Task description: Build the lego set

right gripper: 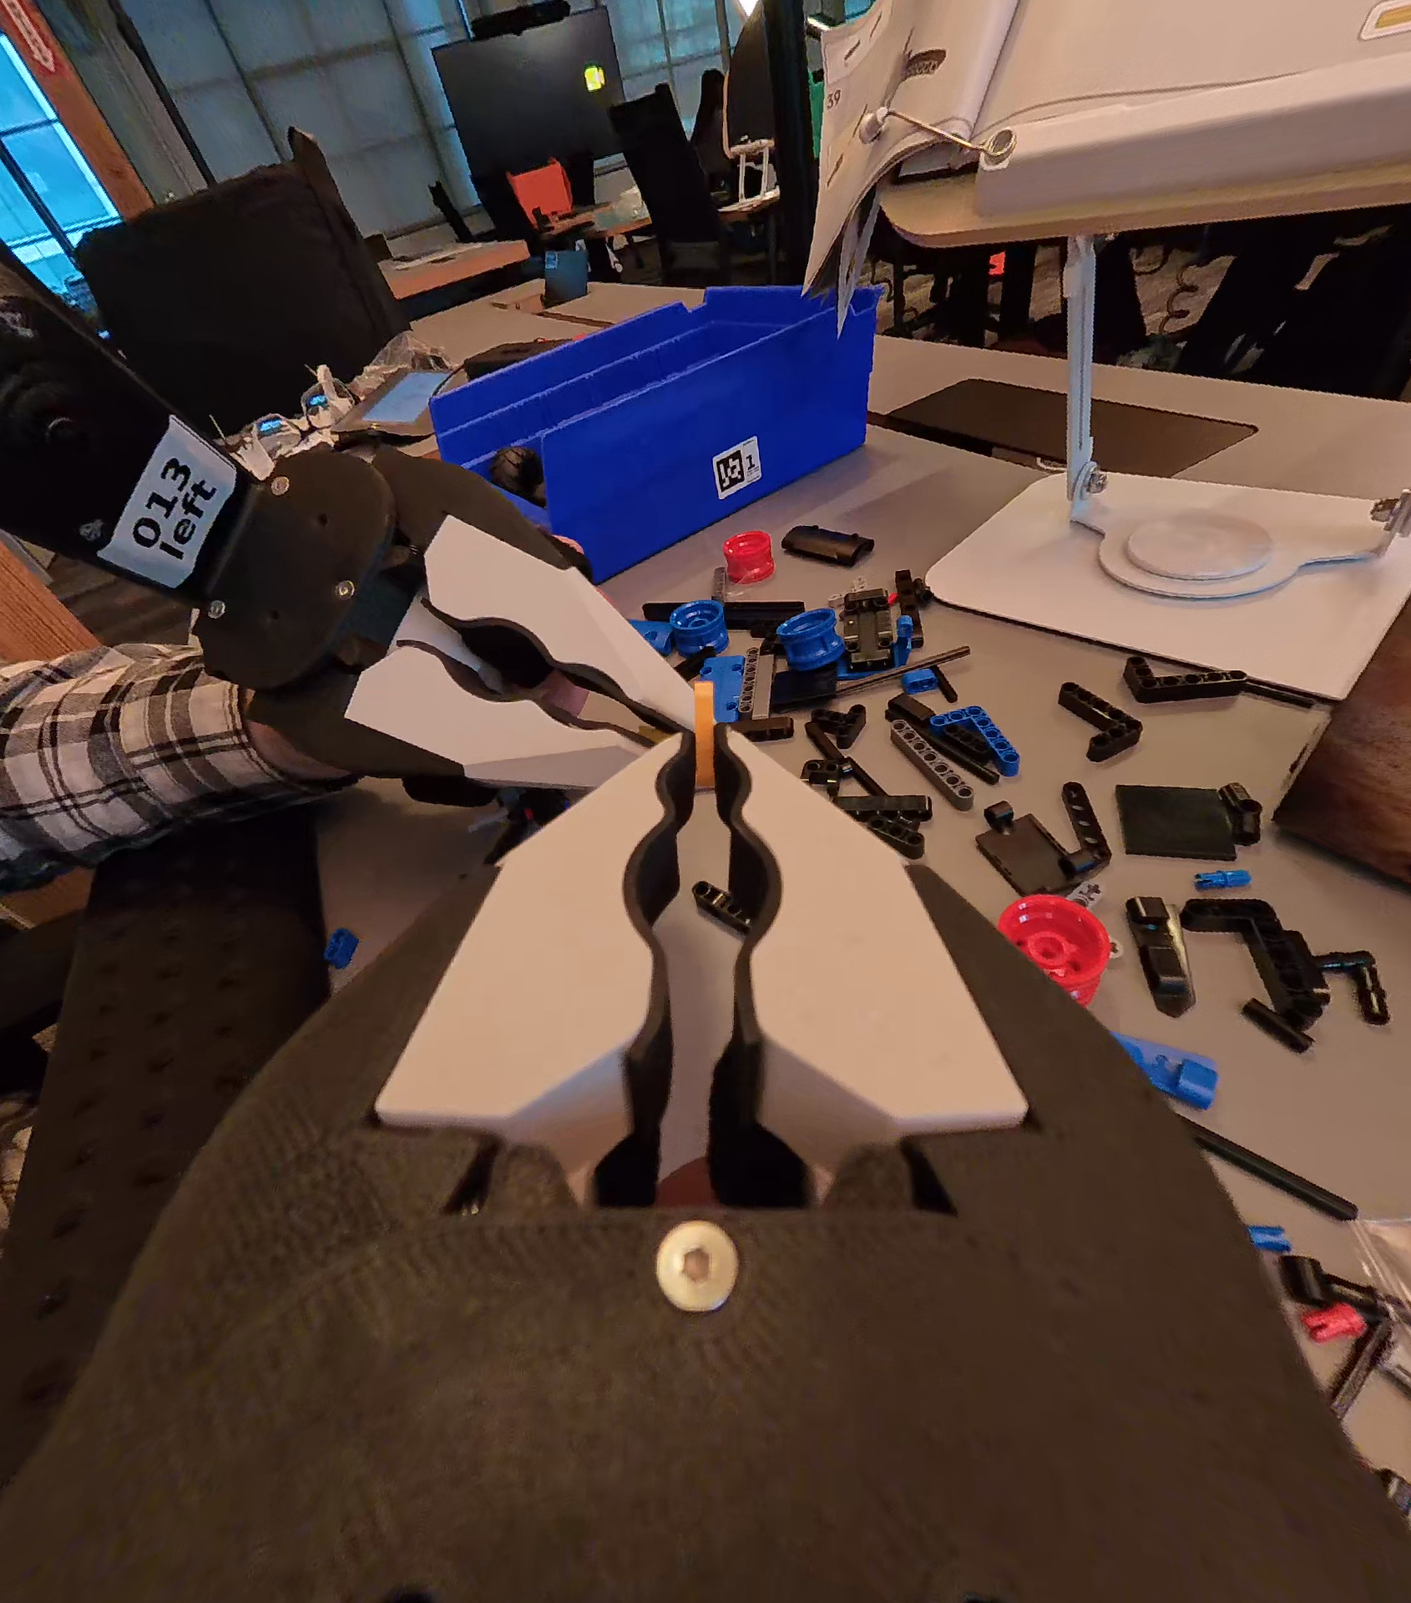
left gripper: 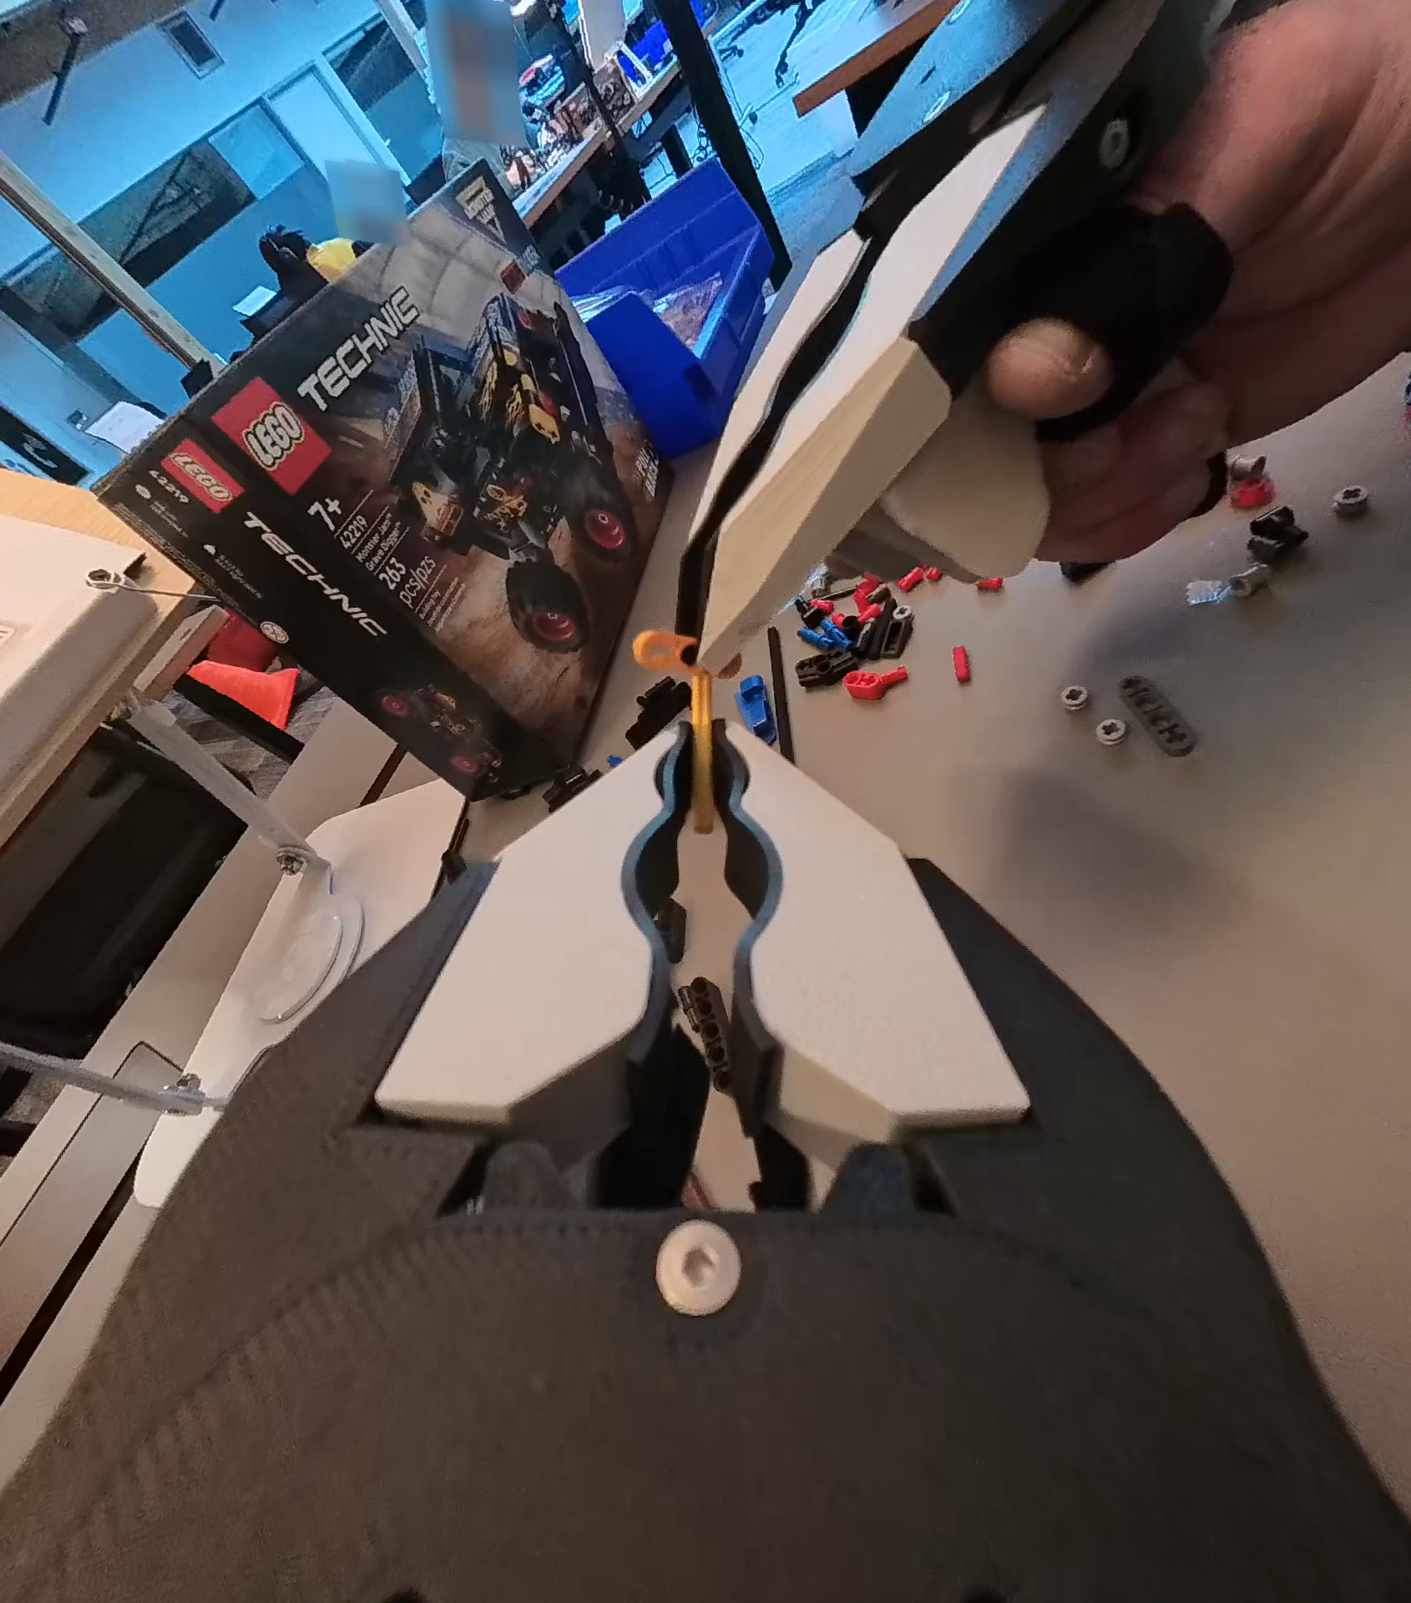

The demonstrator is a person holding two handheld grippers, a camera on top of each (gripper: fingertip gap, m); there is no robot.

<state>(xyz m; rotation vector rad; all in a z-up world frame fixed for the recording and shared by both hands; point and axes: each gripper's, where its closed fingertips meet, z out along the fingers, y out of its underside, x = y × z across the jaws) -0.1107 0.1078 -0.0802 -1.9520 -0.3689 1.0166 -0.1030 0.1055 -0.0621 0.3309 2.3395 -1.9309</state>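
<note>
My left gripper (left gripper: 702, 737) is shut on a thin yellow-orange axle (left gripper: 703, 772) that stands up between its fingertips. My right gripper (left gripper: 706, 655) comes in from the upper right, and its tips meet the axle's top end, where an orange connector with a ring (left gripper: 655, 647) sits. In the right wrist view my right gripper (right gripper: 704, 748) is shut on the orange piece (right gripper: 704, 707). The left gripper (right gripper: 672, 724) reaches in from the left and touches the same piece. Both are held above the grey table (right gripper: 1032, 1128).
Loose black, blue and red Lego parts (right gripper: 945, 746) lie across the table, with a red wheel hub (right gripper: 1053, 945) to the right. A blue bin (right gripper: 659, 416) stands behind, a white booklet stand (right gripper: 1188, 555) at the right, and the set's box (left gripper: 424, 486) at the left. Left and right tips are no more than a few centimetres apart. About 11 cm separates my left fingertips from the red wheel hub (right gripper: 1053, 945).
</note>
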